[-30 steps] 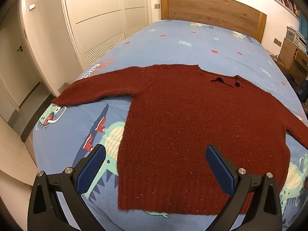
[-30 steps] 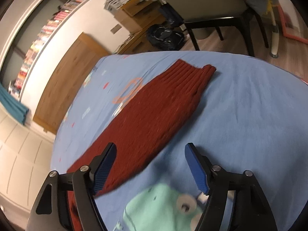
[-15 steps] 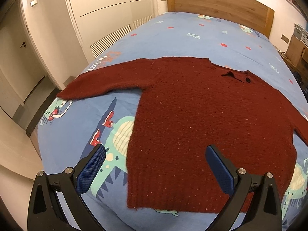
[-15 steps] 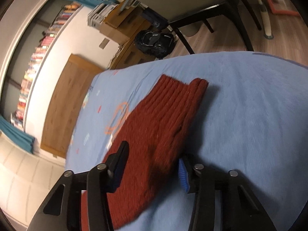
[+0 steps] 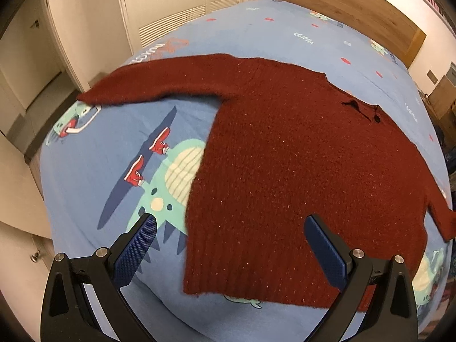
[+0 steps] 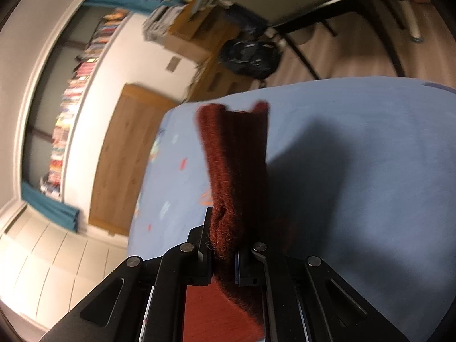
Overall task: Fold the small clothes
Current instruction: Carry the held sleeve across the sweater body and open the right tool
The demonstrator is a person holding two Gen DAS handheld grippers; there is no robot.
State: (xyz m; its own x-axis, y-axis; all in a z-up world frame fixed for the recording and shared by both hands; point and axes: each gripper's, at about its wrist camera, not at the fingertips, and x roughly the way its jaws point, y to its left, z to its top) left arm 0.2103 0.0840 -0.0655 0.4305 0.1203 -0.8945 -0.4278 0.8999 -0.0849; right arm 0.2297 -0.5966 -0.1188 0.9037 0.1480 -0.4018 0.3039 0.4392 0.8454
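A dark red knitted sweater [image 5: 299,156] lies flat on the blue cartoon-print bed sheet [image 5: 108,148], its left sleeve [image 5: 159,82] stretched out toward the bed's left edge. My left gripper [image 5: 230,242] is open and empty, hovering above the sweater's hem near its lower left corner. In the right wrist view my right gripper [image 6: 223,259] is shut on the sweater's right sleeve [image 6: 236,156], whose ribbed cuff stands up above the sheet [image 6: 356,171].
A wooden headboard [image 5: 350,8] is at the far end of the bed. White wardrobe doors [image 5: 176,2] stand to the left. A desk, a black chair [image 6: 327,28] and a dark bag [image 6: 250,57] are beyond the bed's right side.
My right gripper closed on the right sleeve and lifted its cuff end off the sheet. My left gripper shifted left and nearer the sweater, still open.
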